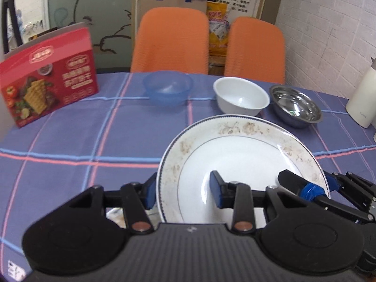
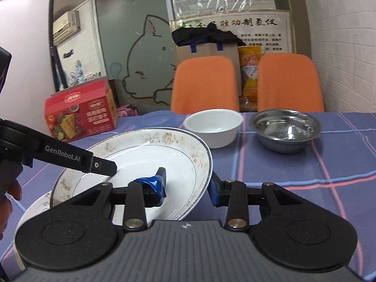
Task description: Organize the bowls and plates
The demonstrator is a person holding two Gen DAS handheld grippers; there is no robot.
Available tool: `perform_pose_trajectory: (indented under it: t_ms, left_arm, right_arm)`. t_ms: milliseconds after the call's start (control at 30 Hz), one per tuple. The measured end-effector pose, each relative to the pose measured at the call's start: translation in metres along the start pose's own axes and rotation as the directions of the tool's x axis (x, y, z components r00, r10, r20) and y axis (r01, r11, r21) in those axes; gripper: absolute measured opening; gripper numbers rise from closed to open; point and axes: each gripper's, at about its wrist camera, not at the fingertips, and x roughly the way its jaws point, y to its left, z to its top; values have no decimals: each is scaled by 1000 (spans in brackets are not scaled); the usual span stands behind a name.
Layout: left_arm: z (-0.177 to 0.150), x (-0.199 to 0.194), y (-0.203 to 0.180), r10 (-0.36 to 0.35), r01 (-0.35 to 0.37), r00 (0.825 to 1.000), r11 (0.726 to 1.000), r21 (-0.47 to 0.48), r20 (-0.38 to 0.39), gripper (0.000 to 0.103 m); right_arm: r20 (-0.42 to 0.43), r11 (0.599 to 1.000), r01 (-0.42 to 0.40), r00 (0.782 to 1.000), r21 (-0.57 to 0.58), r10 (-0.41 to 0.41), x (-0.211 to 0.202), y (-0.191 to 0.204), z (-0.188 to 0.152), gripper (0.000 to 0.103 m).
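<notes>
A white plate with a faded floral rim is held up, tilted, between both grippers. My left gripper is shut on its left rim, one finger over the plate and one under it. My right gripper is shut on the opposite rim and shows at the right in the left wrist view. A second plate lies on the table below the first, mostly hidden. Further back stand a blue plastic bowl, a white bowl and a steel bowl.
A red cracker box stands at the back left of the checked blue tablecloth. A white jug stands at the right edge. Two orange chairs are behind the table. A person's hand holds the left gripper.
</notes>
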Motion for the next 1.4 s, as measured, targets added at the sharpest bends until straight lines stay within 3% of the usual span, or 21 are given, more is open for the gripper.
perform_pose_trajectory:
  t_ms: [100, 267, 467, 633, 667, 700, 767, 900, 1067, 1400]
  left_arm:
    - [-21, -19, 28, 58, -58, 998, 998, -30, -4, 36]
    - [-53, -38, 57, 89, -90, 996, 993, -75, -14, 36]
    - [-76, -41, 69, 84, -84, 996, 990, -111, -6, 36]
    - [-83, -40, 64, 106, -104, 994, 993, -53, 37, 33]
    - [-83, -43, 61, 122, -120, 991, 992, -35, 57, 38]
    - [-82, -45, 60, 141, -139, 987, 990, -23, 79, 56]
    - [-80, -53, 60, 165, -165, 977, 986, -10, 133, 81]
    - [-69, -66, 65, 172, -168, 969, 985, -37, 179, 82]
    - [-57, -68, 67, 145, -134, 972, 988, -72, 185, 82]
    - [-47, -60, 39, 66, -58, 981, 997, -47, 182, 86]
  right_arm:
    - [-24, 998, -64, 998, -17, 64, 3, 29, -10, 21]
    - [-60, 992, -119, 991, -48, 116, -1, 62, -26, 21]
    - [-82, 988, -135, 988, -76, 128, -10, 78, -42, 21]
    - [-87, 987, -139, 987, -75, 133, -12, 78, -49, 21]
    - [-89, 987, -142, 987, -74, 135, -12, 78, -49, 21]
    - [-88, 987, -143, 987, -73, 137, -13, 77, -49, 21]
    - [-78, 987, -143, 987, -66, 138, -15, 74, -48, 21]
    - [-46, 989, -150, 988, -21, 149, -19, 66, -43, 21]
    - [-15, 992, -121, 993, -38, 120, -26, 63, -41, 25]
    - [6, 996, -82, 997, -35, 83, -34, 42, -30, 25]
